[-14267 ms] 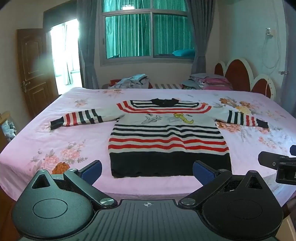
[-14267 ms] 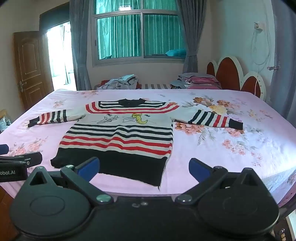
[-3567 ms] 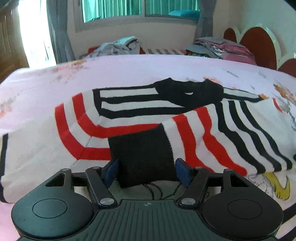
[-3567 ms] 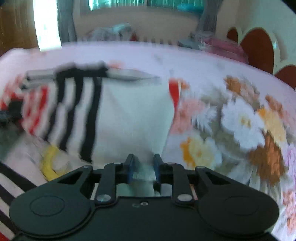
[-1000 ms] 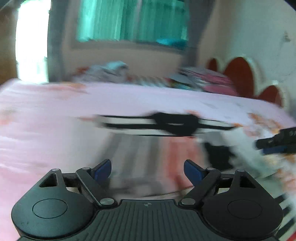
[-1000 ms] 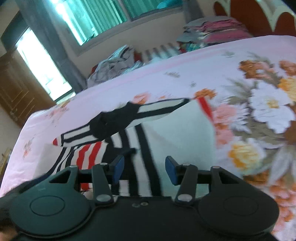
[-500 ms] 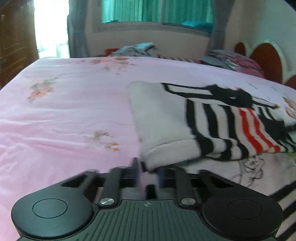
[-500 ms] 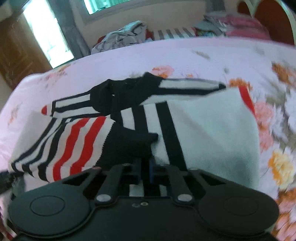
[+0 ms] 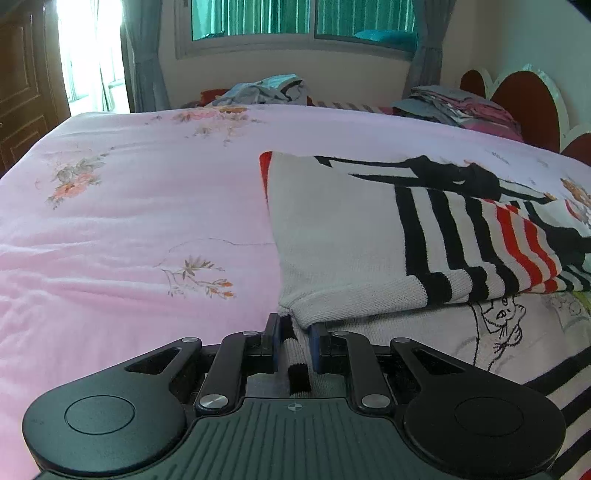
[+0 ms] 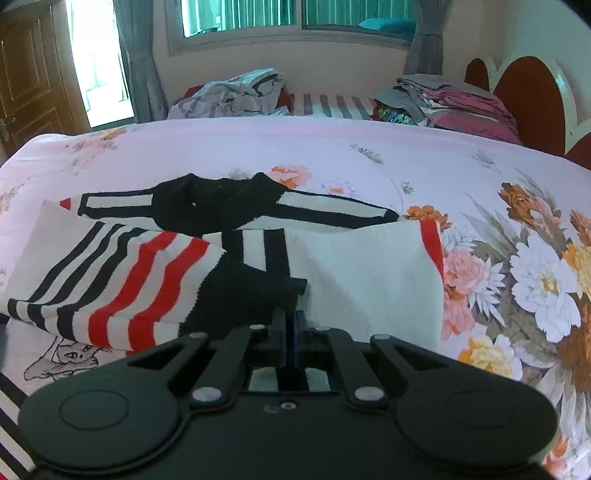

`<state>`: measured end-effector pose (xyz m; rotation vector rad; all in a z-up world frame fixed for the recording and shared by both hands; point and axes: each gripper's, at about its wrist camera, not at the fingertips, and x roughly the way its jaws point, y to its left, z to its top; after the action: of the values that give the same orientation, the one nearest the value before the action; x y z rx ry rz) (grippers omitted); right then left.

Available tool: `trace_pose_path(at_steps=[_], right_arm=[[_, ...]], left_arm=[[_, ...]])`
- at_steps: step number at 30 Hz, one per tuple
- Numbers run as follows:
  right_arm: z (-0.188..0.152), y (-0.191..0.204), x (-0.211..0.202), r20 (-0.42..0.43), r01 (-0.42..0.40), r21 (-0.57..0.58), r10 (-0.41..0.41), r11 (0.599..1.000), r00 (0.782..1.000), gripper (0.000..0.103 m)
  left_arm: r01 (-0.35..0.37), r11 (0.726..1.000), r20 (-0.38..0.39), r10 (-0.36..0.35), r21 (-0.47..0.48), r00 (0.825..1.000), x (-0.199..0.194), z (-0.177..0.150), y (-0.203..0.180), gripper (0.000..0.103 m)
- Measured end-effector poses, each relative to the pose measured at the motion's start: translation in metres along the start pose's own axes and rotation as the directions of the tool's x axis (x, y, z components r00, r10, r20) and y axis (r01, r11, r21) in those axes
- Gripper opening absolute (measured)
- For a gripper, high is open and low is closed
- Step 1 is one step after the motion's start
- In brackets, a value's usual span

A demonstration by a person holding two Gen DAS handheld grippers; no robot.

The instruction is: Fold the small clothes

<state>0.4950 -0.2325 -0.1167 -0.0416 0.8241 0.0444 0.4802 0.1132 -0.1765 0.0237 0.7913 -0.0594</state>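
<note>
Now | left tool [image 9: 293,341] pinched on sweater [image 9: 369,243] edge; right tool [image 10: 290,332] clamped at its folded sleeve | lay on bed [image 9: 129,221] | soft, limp knit; best gripped at edges

- You face a wide window [image 9: 303,18] with teal curtains behind it.
- A brown wooden door [image 10: 33,74] stands left.
- The red scalloped headboard [image 9: 524,107] sits right.

no text, label or number can be read anywhere
</note>
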Motion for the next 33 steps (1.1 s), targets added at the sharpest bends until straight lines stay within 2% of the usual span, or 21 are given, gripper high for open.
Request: trace_pose_path(at_steps=[5, 7, 8, 9, 11, 13, 15, 16, 17, 19, 21, 24, 26, 28, 29, 32, 33], right_arm=[[-0.006, -0.002, 0.012, -0.041, -0.002, 0.023, 0.003, 1.0, 0.999, 0.004], [0.001, -0.002, 0.003, -0.037, 0.014, 0.02, -0.013, 1.0, 0.999, 0.006], [0.005, -0.002, -0.009, 0.004, 0.024, 0.011, -0.024, 1.0, 1.0, 0.014], [0.008, -0.002, -0.018, 0.036, 0.02, 0.004, -0.02, 1.0, 0.999, 0.019], [0.014, 0.0, -0.024, 0.048, -0.011, 0.001, 0.011, 1.0, 0.999, 0.019], [0.017, 0.007, -0.014, 0.031, -0.052, 0.0, 0.052, 0.999, 0.998, 0.017], [0.015, 0.015, 0.002, -0.008, -0.06, -0.014, 0.059, 0.998, 0.998, 0.012], [0.012, 0.016, 0.014, -0.06, -0.035, -0.017, 0.034, 0.999, 0.998, 0.012], [0.007, 0.014, 0.025, -0.116, -0.014, -0.014, 0.013, 1.0, 0.993, 0.012], [0.01, 0.008, 0.021, -0.101, -0.032, 0.02, 0.034, 0.999, 0.994, 0.011], [0.018, 0.004, 0.013, -0.037, -0.042, 0.036, 0.043, 0.998, 0.998, 0.013], [0.035, -0.005, 0.027, -0.021, -0.028, 0.071, 0.03, 0.997, 0.999, 0.015], [0.047, -0.01, 0.043, -0.024, -0.015, 0.063, 0.016, 0.998, 1.0, 0.015], [0.053, -0.017, 0.063, -0.064, 0.015, 0.054, -0.012, 0.998, 0.998, 0.013], [0.054, -0.022, 0.076, -0.11, 0.053, 0.062, -0.046, 0.997, 0.993, 0.012], [0.054, -0.029, 0.076, -0.112, 0.047, 0.072, -0.039, 0.996, 0.993, 0.012], [0.055, -0.027, 0.071, -0.11, 0.049, 0.066, -0.042, 0.997, 0.993, 0.017]], left_arm=[[0.029, 1.0, -0.012, -0.029, 0.012, 1.0, -0.004, 0.003, 0.004, 0.016], [0.008, 1.0, 0.048, -0.009, 0.021, 0.999, -0.022, 0.0, 0.013, 0.022], [-0.008, 1.0, 0.091, 0.006, 0.022, 0.996, -0.033, 0.0, 0.017, 0.026], [-0.003, 1.0, 0.136, 0.0, 0.023, 0.991, -0.044, 0.001, 0.019, 0.028], [0.049, 0.999, 0.18, -0.052, 0.02, 0.982, -0.053, 0.01, 0.014, 0.029], [0.104, 0.993, 0.148, -0.111, 0.051, 0.983, -0.038, 0.02, -0.006, 0.029], [0.103, 0.992, 0.058, -0.107, 0.075, 0.993, -0.011, 0.022, -0.025, 0.029], [0.091, 0.992, 0.015, -0.093, 0.084, 0.996, 0.003, 0.019, -0.029, 0.029], [0.086, 0.992, 0.021, -0.089, 0.093, 0.996, 0.009, 0.017, -0.031, 0.03], [0.099, 0.993, -0.003, -0.099, 0.069, 0.995, 0.012, 0.026, -0.027, 0.03], [0.111, 0.993, -0.001, -0.111, 0.028, 0.994, 0.018, 0.042, -0.02, 0.03], [0.105, 0.993, 0.01, -0.106, 0.057, 0.994, 0.038, 0.07, -0.021, 0.03], [0.113, 0.991, -0.019, -0.112, 0.066, 0.994, 0.06, 0.089, -0.02, 0.03], [0.109, 0.992, -0.04, -0.107, 0.063, 0.993, 0.088, 0.105, -0.012, 0.03], [0.116, 0.992, -0.035, -0.114, 0.049, 0.993, 0.098, 0.112, -0.006, 0.03], [0.099, 0.995, -0.04, -0.101, -0.03, 0.994, 0.113, 0.125, 0.01, 0.03], [0.092, 0.995, -0.046, -0.095, -0.047, 0.994, 0.112, 0.128, 0.012, 0.03]])
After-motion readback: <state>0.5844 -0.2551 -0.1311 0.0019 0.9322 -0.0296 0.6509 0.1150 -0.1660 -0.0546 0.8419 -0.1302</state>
